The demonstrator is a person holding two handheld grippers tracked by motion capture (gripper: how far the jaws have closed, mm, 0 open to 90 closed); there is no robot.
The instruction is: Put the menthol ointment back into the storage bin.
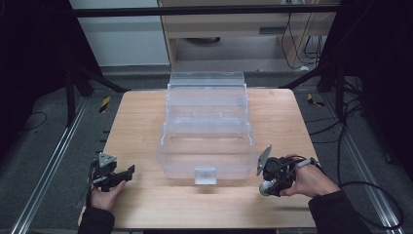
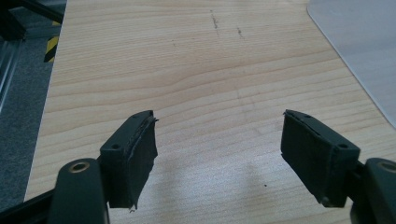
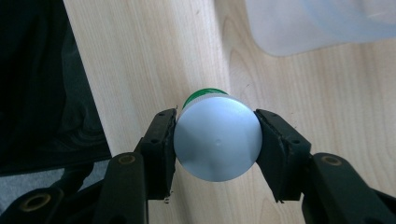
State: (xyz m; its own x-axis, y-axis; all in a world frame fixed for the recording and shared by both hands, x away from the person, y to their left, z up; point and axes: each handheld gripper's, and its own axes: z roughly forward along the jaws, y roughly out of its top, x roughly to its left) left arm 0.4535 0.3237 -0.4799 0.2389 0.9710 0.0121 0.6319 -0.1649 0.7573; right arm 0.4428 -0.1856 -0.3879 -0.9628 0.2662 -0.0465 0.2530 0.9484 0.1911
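At the counter's (image 1: 146, 204) near right corner, my right gripper (image 3: 216, 142) clamps a silver-ended, green-banded can (image 3: 215, 140), beside the clear tiered box (image 1: 207, 146). I'd lift level, clearing the box wall; the left gripper (image 2: 217, 154) waits wide, empty.

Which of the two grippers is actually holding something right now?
The right gripper: its jaws clamp a round silver-ended can with a green band. The left gripper stands open over bare table.
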